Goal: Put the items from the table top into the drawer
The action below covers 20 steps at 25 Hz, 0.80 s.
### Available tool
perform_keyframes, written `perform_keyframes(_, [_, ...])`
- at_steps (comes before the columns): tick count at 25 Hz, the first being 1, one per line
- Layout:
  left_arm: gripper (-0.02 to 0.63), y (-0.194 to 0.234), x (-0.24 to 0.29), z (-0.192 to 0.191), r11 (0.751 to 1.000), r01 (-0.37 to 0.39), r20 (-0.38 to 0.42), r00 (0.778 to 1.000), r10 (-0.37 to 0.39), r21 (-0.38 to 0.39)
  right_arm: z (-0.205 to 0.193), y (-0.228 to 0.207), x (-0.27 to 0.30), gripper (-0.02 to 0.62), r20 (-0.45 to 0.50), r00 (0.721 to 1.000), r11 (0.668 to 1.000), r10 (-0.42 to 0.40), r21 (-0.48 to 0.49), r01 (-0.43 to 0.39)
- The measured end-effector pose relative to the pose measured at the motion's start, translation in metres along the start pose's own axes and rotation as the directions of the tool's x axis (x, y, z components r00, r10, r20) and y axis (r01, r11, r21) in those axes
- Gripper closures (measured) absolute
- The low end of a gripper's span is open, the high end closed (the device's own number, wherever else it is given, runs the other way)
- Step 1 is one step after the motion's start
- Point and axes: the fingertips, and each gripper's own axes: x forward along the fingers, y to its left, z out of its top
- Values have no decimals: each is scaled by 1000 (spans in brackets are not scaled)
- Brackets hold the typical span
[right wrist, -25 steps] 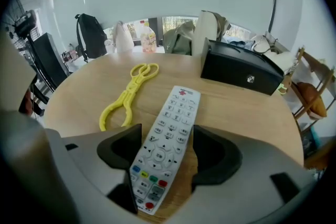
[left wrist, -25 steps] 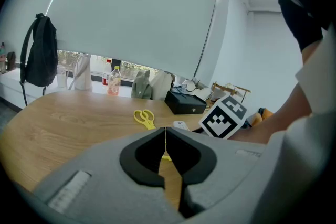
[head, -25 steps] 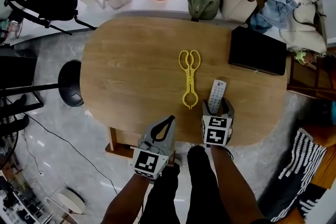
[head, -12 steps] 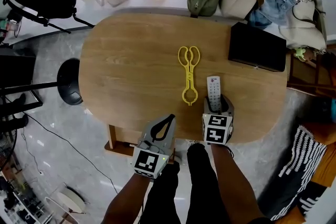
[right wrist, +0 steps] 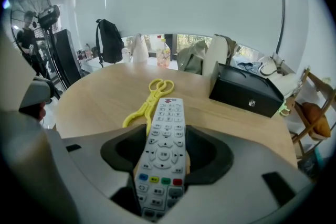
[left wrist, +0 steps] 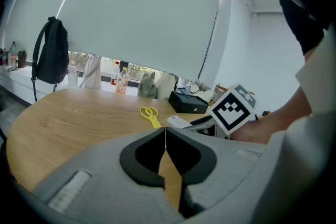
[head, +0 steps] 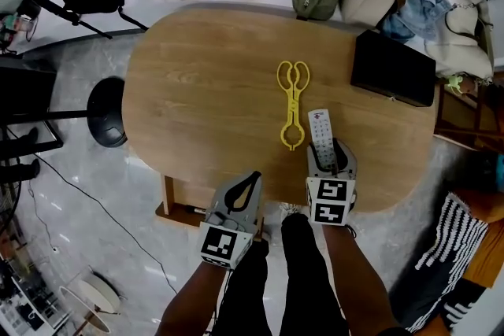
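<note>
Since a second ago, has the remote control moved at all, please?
Yes: the remote control has swung its far end left, toward the yellow tongs.

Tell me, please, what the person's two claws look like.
Both the left claw and the right claw are grey plastic shells with black pads inside. Each carries a cube of black-and-white square markers. No sleeves cover the forearms.

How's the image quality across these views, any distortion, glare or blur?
Head view: fisheye bows the table edge; even light, sharp. Left gripper view: black vignette corners, bright window strip, a mosaic patch on top. Right gripper view: same vignette, remote sharp despite closeness, no glare.
</note>
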Motion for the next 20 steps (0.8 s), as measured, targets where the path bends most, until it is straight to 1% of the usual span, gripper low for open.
perform_keyframes(4, [588, 9, -22, -13, 997, -52, 23, 998, 54, -59, 5, 29, -17, 364, 41, 998, 997, 53, -67, -50])
perform_keyframes(7, [588, 29, -50, -27, 992, -82, 39, 996, 86, -97, -1, 63, -26, 364, 48, 994, 994, 93, -67, -90])
perform_keyframes(9, [588, 46, -73, -40, 986, -122, 36, 991, 127, -117, -5, 92, -32, 364, 44, 990, 989, 132, -75, -129])
perform_keyframes(14, [588, 80, -127, -68, 953, -240, 58, 965, 254, -184, -11, 166, -46, 364, 28, 966, 955, 257, -161, -249])
perform_keyframes(17, [588, 97, -156, -91, 924, -297, 65, 945, 321, -239, -20, 205, -51, 364, 15, 950, 932, 312, -198, -303])
perform_keyframes(20, [588, 110, -186, -116, 893, -347, 62, 923, 379, -286, -29, 244, -56, 364, -2, 931, 902, 364, -246, -354])
